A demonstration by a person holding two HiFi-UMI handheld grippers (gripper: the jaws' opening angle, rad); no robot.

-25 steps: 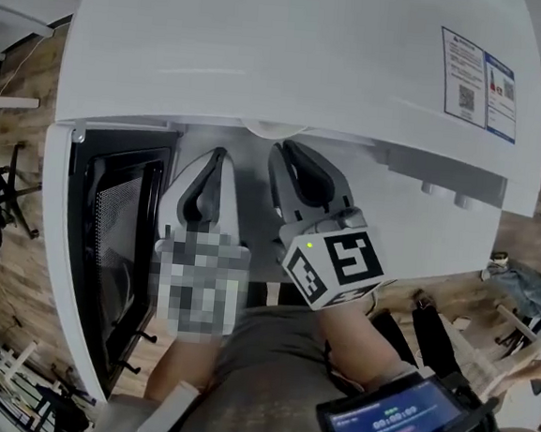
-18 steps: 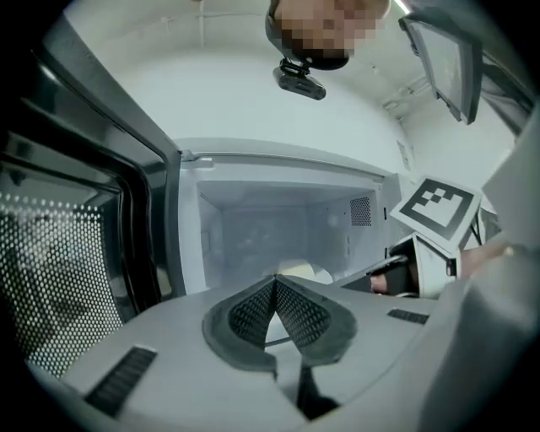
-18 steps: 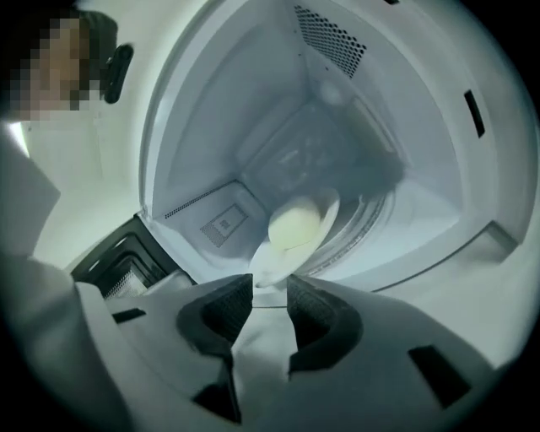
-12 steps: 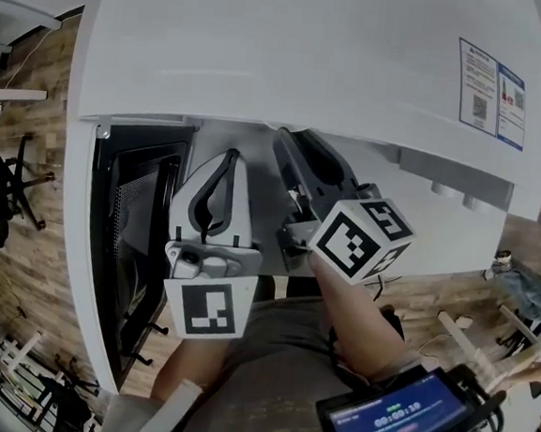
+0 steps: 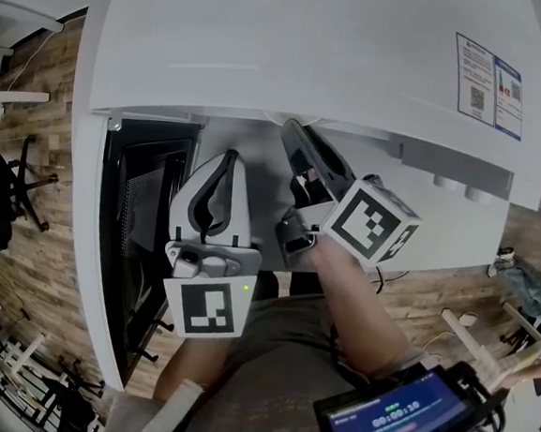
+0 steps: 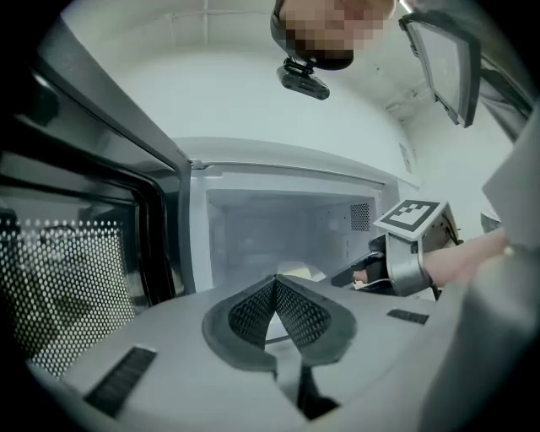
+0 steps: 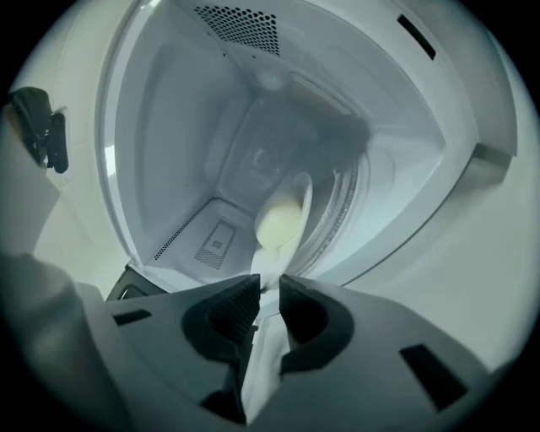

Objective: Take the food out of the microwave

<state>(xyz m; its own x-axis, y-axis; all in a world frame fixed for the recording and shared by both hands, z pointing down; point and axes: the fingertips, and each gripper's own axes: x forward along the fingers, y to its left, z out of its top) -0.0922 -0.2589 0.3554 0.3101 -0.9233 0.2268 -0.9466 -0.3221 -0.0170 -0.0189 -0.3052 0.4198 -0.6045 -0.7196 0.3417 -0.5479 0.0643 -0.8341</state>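
From the head view, the microwave (image 5: 313,54) stands with its door (image 5: 141,246) swung open to your left, so that step is done. Your left claw (image 5: 225,159) hangs level in front of the opening. Your right claw (image 5: 298,139) reaches further in, under the top edge of the oven, with its marker cube tipped over to one side. This view does not show what is in the cavity.

In the left gripper view, your left claw is clenched on nothing, its pads meeting in front of the lit cavity. The food (image 6: 297,272), a pale lump, sits inside on the oven floor, near the front. Your right forearm comes in from the right toward it.

In the right gripper view, the whole cavity looks tilted, so that wrist is rolled well over. The food lies on a white plate (image 7: 302,198) seen almost edge-on. The plate's near rim runs between the pads, and your right claw, which has just been closing, appears to be grasping that rim. I judge the grip as barely made. Drawing the plate out and setting it down are both left to do.
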